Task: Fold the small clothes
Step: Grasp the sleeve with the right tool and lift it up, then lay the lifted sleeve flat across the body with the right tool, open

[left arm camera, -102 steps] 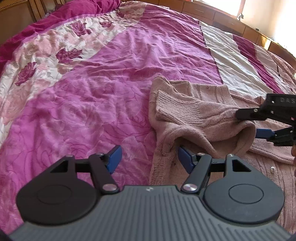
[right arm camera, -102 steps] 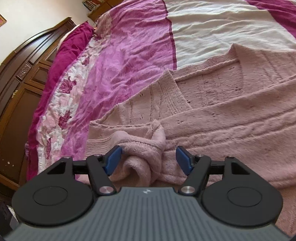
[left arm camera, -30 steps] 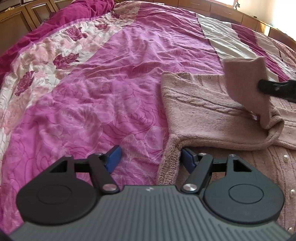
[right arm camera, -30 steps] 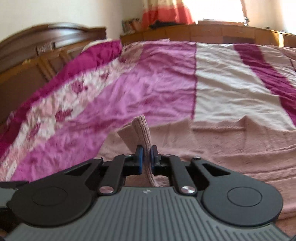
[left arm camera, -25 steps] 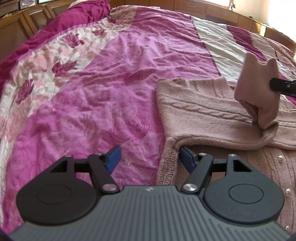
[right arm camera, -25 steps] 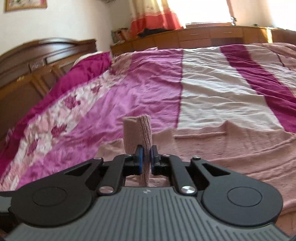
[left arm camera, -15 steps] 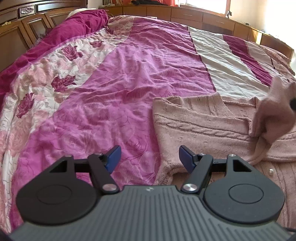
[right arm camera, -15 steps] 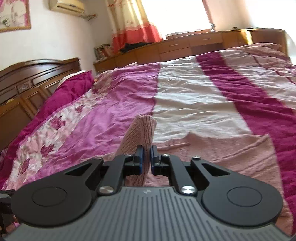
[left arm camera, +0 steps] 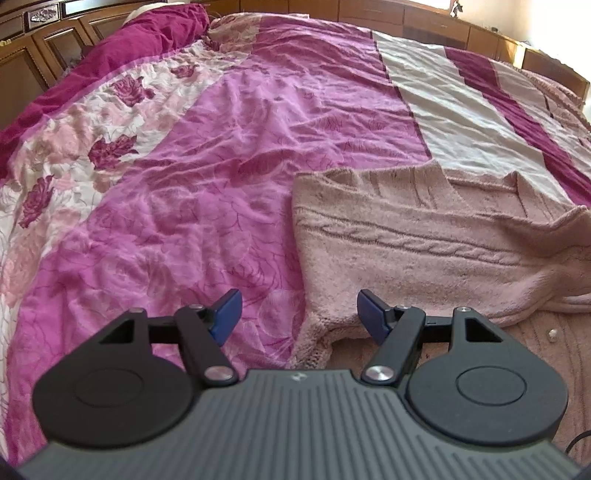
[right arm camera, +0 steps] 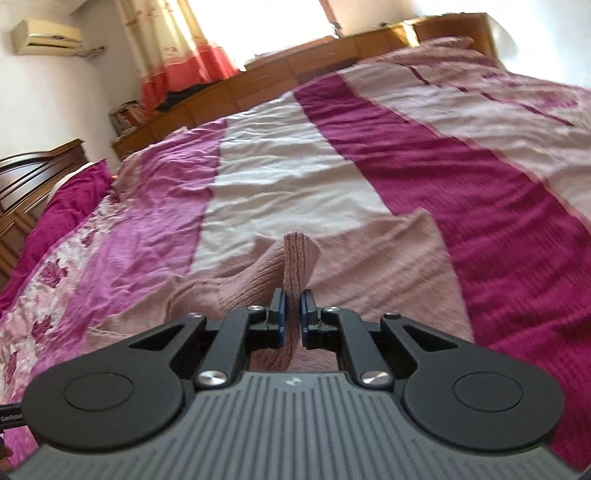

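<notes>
The pink knit cardigan (left arm camera: pixel 424 236) is lying spread on the bed (left arm camera: pixel 221 166); it is looking soft, thick and floppy, likely sagging wherever unsupported. The right gripper (right arm camera: pixel 291 314) is clamping its sleeve (right arm camera: pixel 297 258), while the left gripper (left arm camera: pixel 297 314) is hanging apart and empty over the near edge, a sensible second hold.

Cardigan (left arm camera: pixel 424 236) cut off at right edge

Ahead of both grippers spreads a bedspread (left arm camera: pixel 207 206) in pink, white and magenta stripes. Beyond it stands a wooden headboard (right arm camera: pixel 33 177), a low wooden cabinet (right arm camera: pixel 258 85), a red-hemmed curtain (right arm camera: pixel 177 48), and probably an air conditioner (right arm camera: pixel 46 36).
</notes>
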A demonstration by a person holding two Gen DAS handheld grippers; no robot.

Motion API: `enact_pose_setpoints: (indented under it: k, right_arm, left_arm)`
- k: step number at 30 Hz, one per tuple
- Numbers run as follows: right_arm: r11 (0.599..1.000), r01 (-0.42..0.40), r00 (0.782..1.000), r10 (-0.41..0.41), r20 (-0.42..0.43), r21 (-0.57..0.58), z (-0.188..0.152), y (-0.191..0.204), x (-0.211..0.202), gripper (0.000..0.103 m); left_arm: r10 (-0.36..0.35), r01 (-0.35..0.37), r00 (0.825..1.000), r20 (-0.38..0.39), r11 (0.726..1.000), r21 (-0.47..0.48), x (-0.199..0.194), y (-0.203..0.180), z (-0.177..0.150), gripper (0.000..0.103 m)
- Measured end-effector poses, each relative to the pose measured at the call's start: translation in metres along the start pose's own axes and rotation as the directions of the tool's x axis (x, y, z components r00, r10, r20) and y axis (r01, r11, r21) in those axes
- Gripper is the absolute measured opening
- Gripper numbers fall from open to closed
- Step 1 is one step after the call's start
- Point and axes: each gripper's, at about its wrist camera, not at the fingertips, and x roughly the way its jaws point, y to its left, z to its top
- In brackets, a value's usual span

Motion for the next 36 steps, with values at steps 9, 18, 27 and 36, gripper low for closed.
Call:
enact_pose_setpoints:
  k: [9,18,27,36]
  right_arm:
    - [0.987,0.036,0.998,-0.027,-0.059,0.157,-0.010,-0.035,0.011,0.009]
    - [0.974,0.050,0.998,-0.043,-0.037,0.223,-0.006,-0.044,0.013,0.040]
    - [0.987,0.056,0.998,-0.060,0.020,0.151,0.008,-0.037,0.009,0.010]
    - [0.989,0.138,0.986,-0.133,-0.099,0.049,-0.005,-0.045,0.006,0.011]
  left_arm:
    - [0.015,-0.015,1.000,-0.025,1.000,0.006,0.008,0.000,-0.004,0.070]
    - [0.019,-0.019,0.999,-0.027,1.000,0.023,0.012,-0.004,-0.003,0.070]
    - [0.029,-0.028,1.000,-0.007,0.998,0.054,0.012,-0.010,0.006,0.070]
    - [0.034,-0.032,0.999,-0.017,0.996,0.081,0.019,-0.017,0.008,0.070]
